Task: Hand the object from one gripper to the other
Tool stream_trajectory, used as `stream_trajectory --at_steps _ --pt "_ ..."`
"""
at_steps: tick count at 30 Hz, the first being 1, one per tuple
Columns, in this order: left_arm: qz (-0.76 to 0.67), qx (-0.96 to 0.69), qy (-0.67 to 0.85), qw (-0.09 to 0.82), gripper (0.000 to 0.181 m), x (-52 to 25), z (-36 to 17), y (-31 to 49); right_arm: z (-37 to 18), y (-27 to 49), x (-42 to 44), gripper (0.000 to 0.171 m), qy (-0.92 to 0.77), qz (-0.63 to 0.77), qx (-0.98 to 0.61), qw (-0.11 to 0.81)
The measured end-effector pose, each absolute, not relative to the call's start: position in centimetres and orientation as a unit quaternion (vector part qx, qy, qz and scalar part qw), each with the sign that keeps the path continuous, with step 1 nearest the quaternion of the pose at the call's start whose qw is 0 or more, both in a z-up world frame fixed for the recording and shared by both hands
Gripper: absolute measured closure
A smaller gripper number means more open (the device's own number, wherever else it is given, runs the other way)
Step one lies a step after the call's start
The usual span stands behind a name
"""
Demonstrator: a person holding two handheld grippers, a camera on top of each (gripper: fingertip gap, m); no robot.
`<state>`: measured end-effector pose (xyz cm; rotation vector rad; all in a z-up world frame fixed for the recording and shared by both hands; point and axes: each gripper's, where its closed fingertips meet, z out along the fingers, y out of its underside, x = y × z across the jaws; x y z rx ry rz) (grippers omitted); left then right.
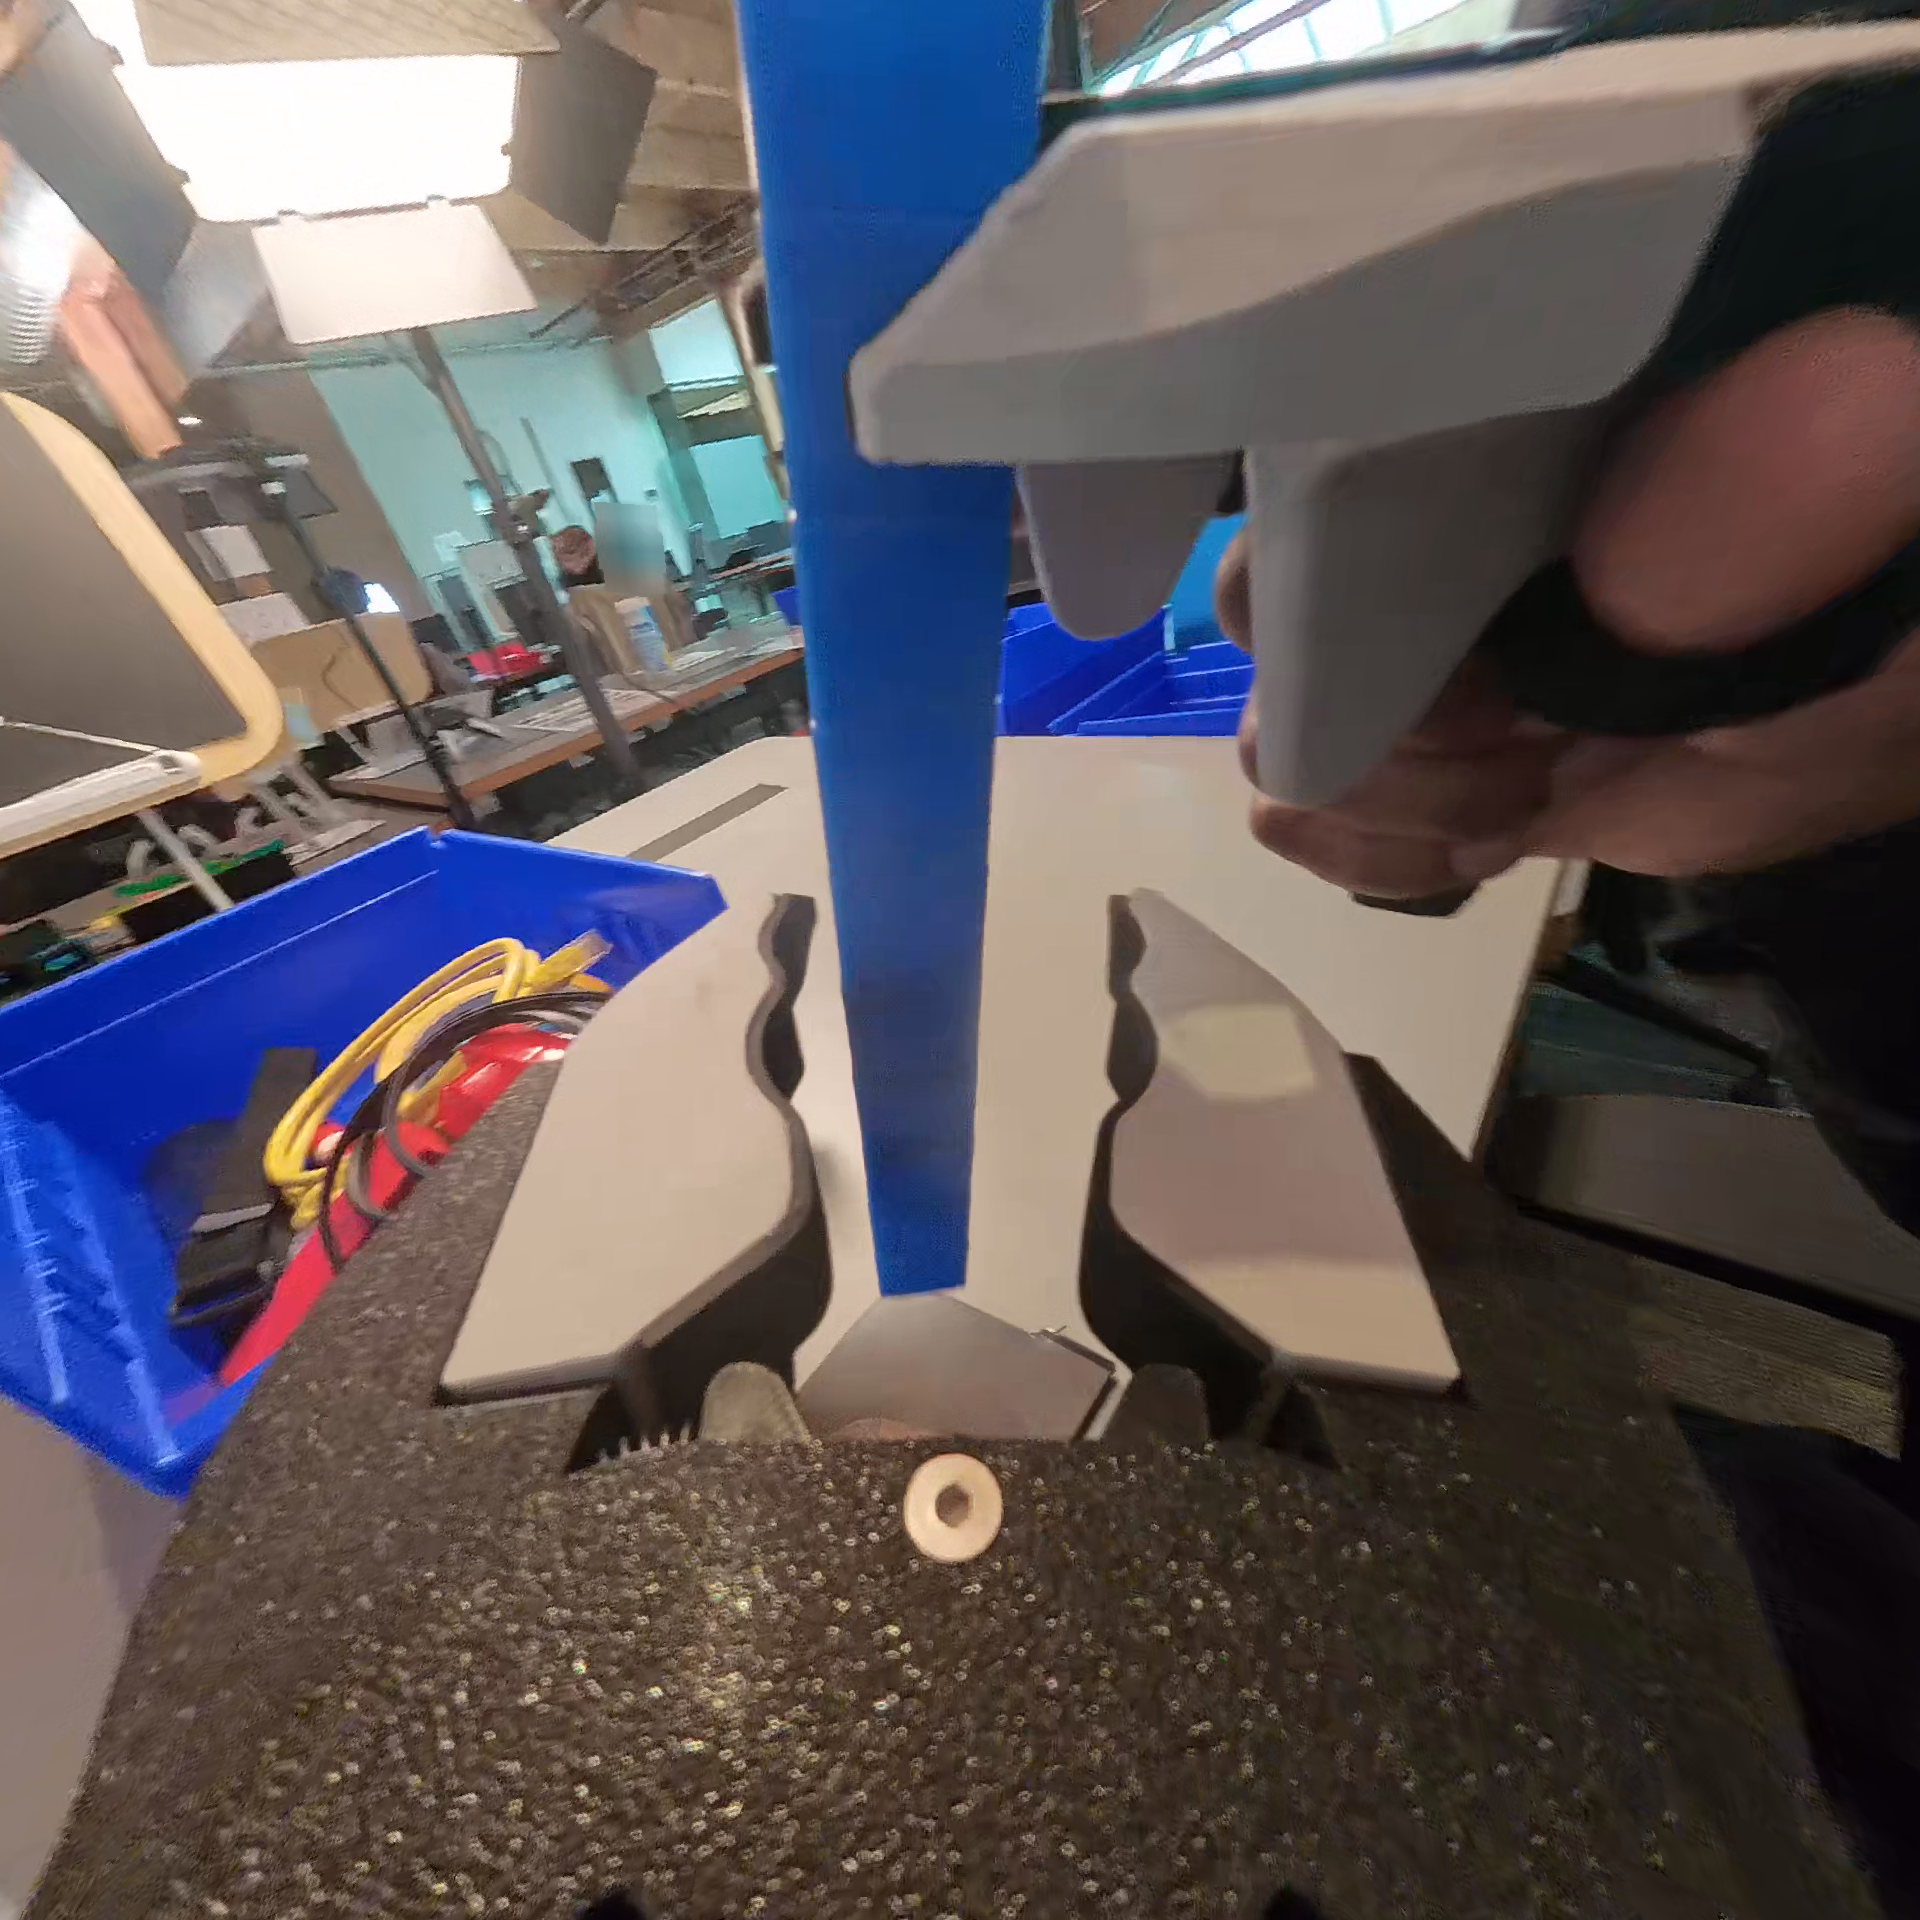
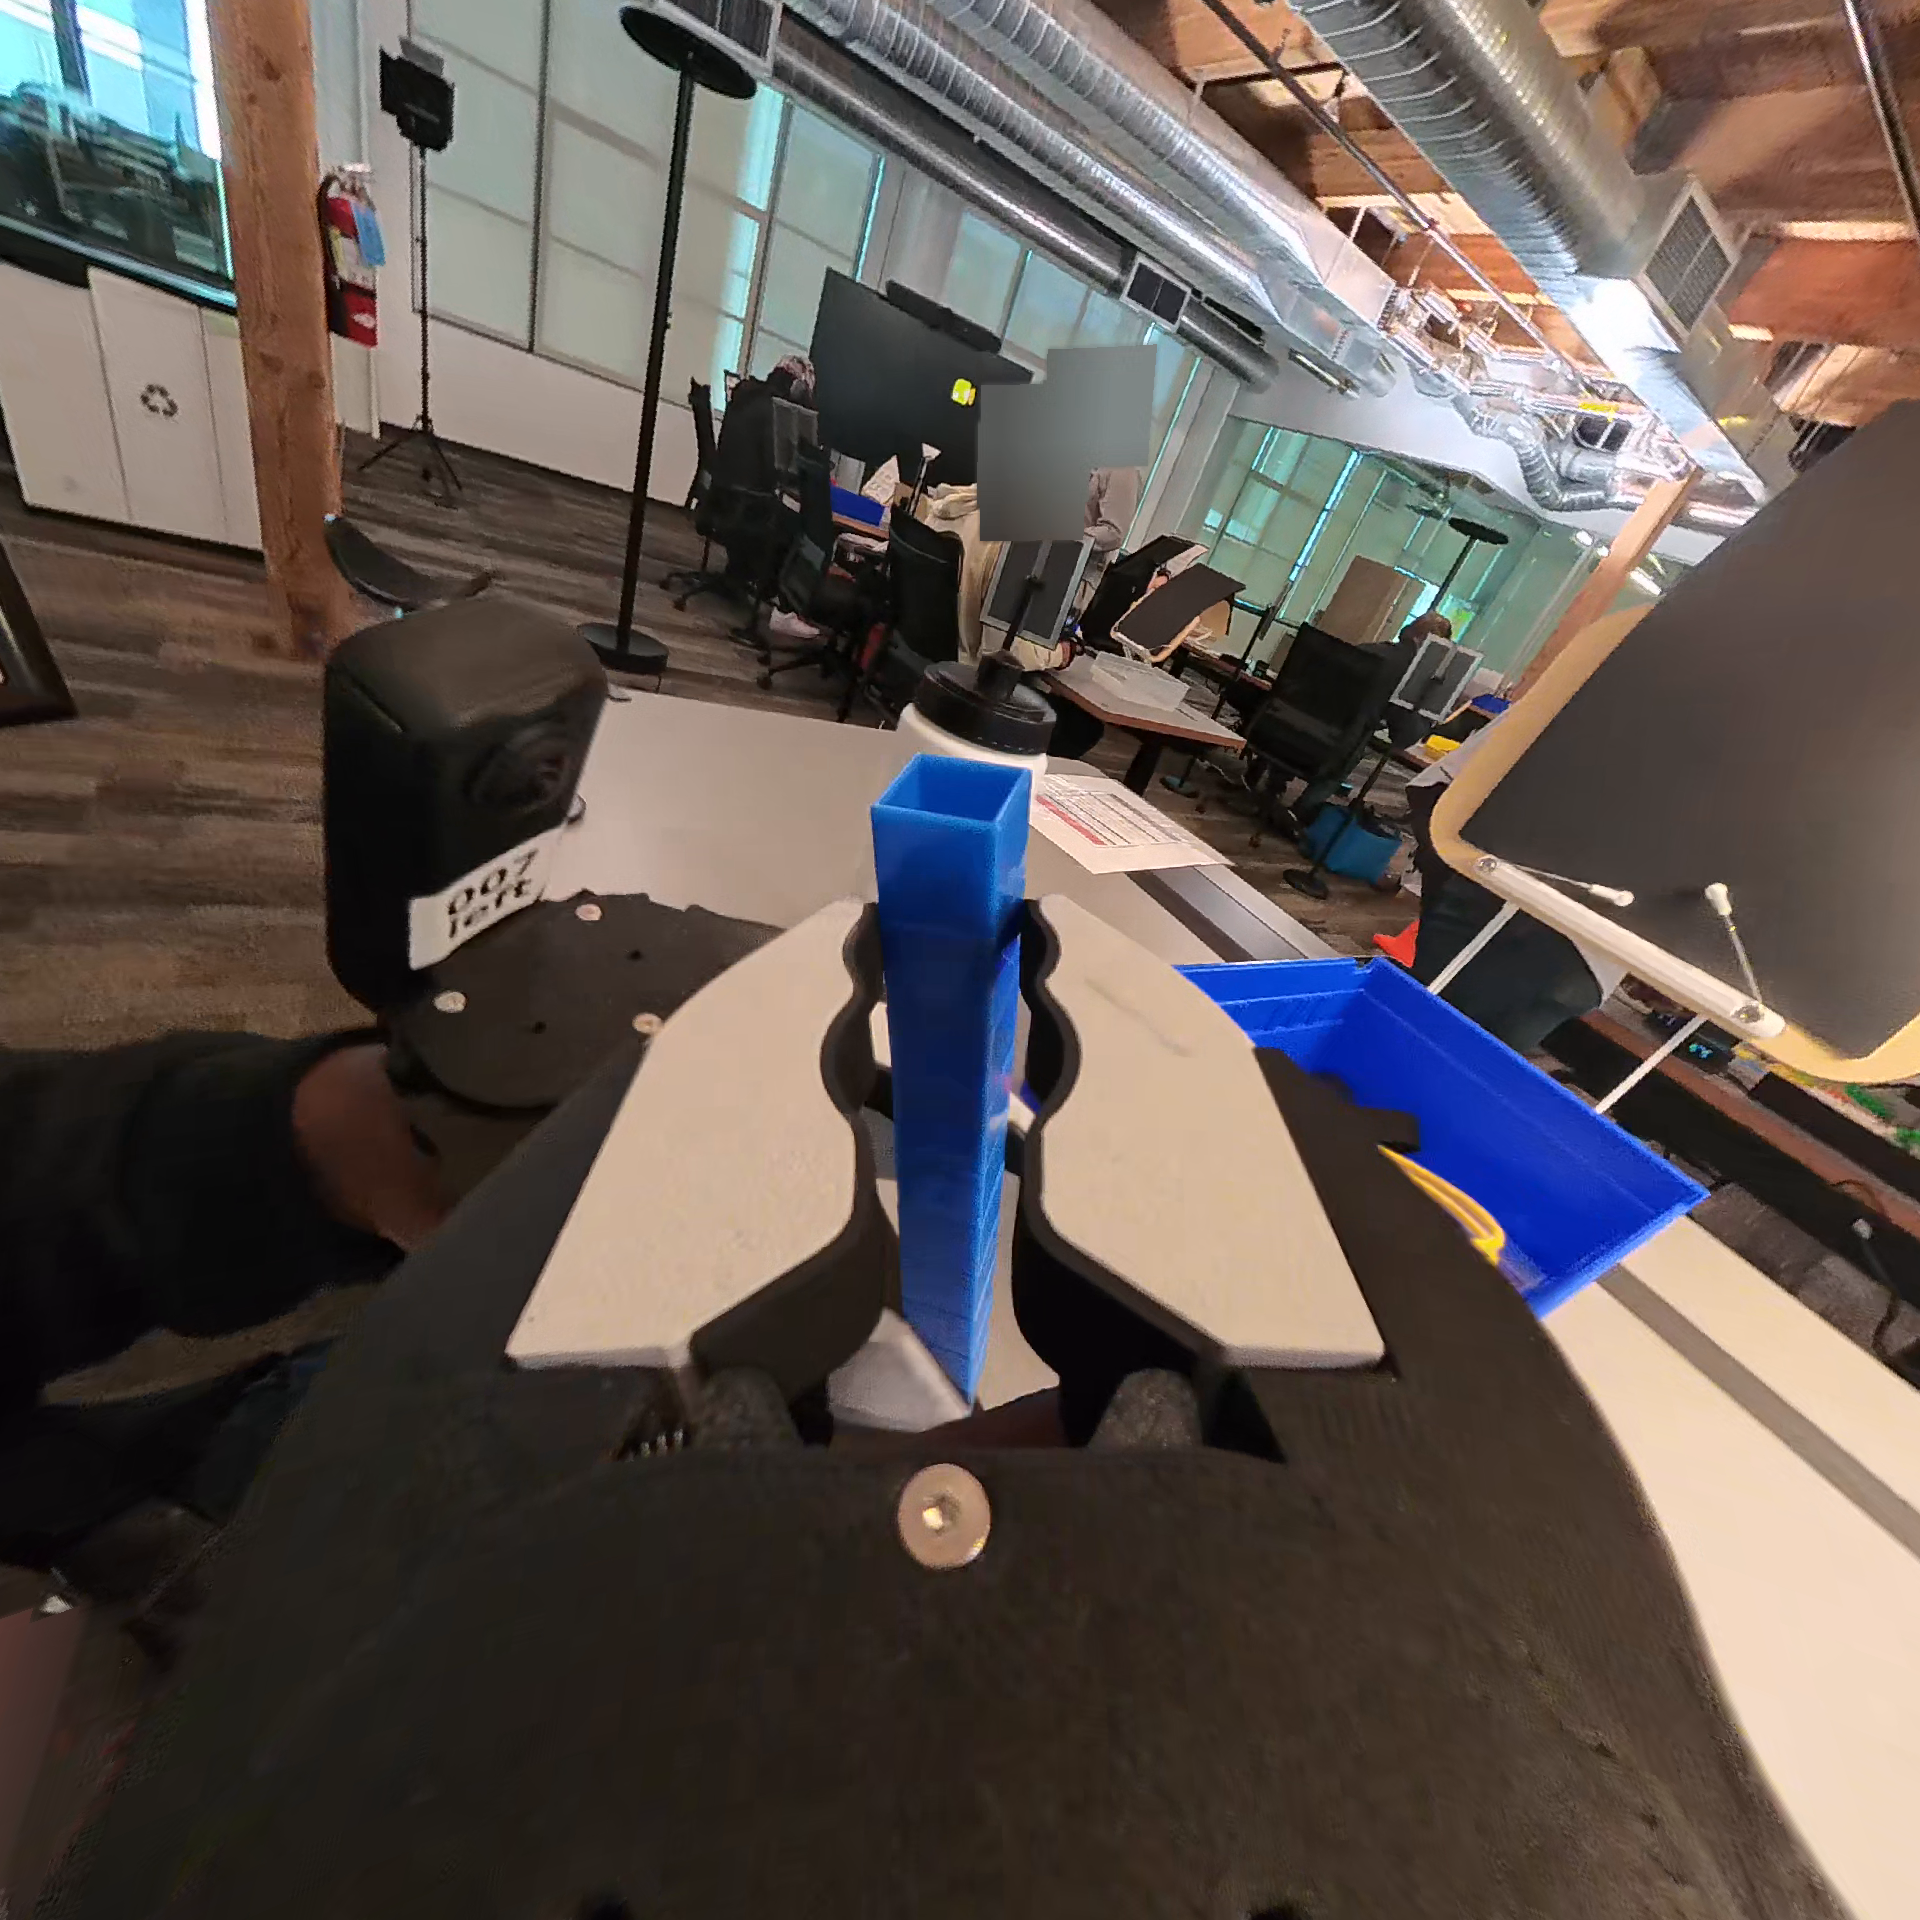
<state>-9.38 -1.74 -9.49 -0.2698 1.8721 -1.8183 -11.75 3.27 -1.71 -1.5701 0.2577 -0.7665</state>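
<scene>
Blue square tube (image 2: 951, 1060): plastic w/ fine layered ridges, matt, hollow at top. Right gripper (image 2: 948, 925): fingers (image 2: 717, 1164) w/ smooth matt grey faces, wavy black inner edges; body is grainy black w/ speckled, rough finish, plus a shiny metal screw (image 2: 943, 1527). Left gripper (image 1: 961, 904): same grey plates, right one w/ slight sheen. Tabletop (image 1: 1299, 831): smooth pale, satin. Blue bin (image 1: 260, 987): glossy plastic; yellow cable (image 1: 416, 1049) inside it looks rubbery-smooth.

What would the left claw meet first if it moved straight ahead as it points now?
Most likely the blue tube: it stands in the gap between the fingers of the open left claw, apparently touching neither. Depth is unclear.
</scene>
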Motion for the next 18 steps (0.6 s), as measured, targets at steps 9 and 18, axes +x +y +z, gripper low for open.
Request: stream_trajectory --at_steps 9,18 --pt "-0.704 -0.158 0.66 0.211 0.158 -7.0 -8.9 0.0 -3.0 2.0 -10.1 0.133 0.162 -0.371 -0.676 0.616" --pt "-0.902 -0.204 0.381 -0.023 0.158 -7.0 -1.0 7.0 -4.6 2.3 -11.0 0.122 0.075 -0.471 -0.681 0.556"
